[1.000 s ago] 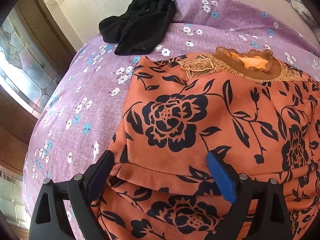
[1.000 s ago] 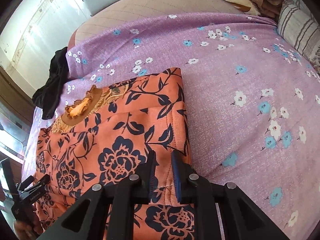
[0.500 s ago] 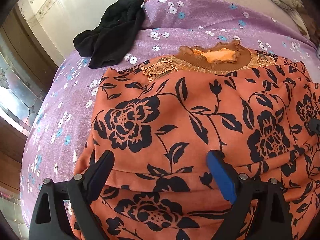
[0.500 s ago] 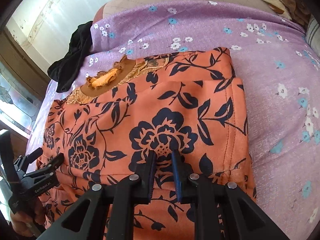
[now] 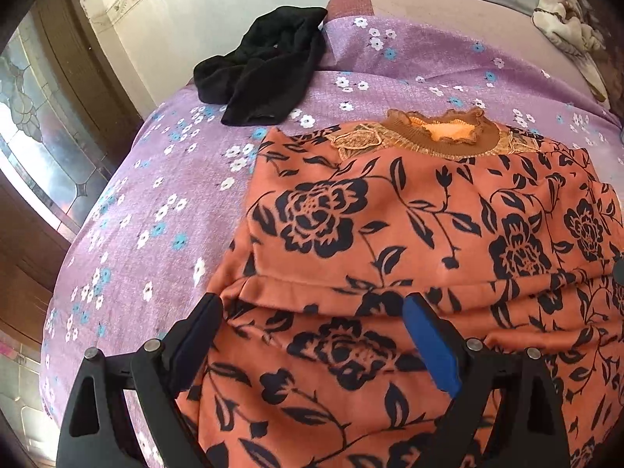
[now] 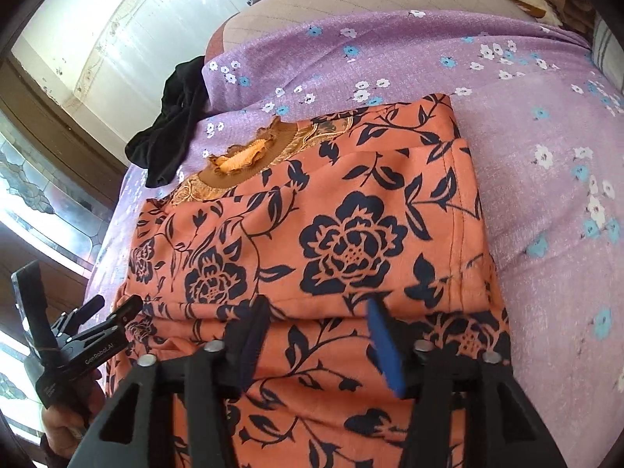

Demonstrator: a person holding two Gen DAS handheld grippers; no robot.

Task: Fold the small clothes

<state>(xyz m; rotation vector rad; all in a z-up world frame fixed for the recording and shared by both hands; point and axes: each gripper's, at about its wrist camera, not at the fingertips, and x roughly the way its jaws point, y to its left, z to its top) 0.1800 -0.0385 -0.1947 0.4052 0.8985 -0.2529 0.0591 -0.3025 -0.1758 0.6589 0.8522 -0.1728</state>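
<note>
An orange garment with dark blue flowers lies on the purple flowered bedspread, its brown ruffled collar at the far end. A folded layer ends in a hem just ahead of both grippers. My left gripper is open above the near left part of the garment, holding nothing. My right gripper is open over the garment near its right side, also empty. The left gripper's body shows at the lower left of the right wrist view.
A crumpled black garment lies beyond the orange one near the bed's far left corner, also in the right wrist view. A wall and stained-glass window stand left. Pillows and a blanket sit far right.
My right gripper was shut on the garment's edge, carried it leftward over the garment, and has opened, leaving the fold lying flat. My left gripper stayed open and shifted slightly.
</note>
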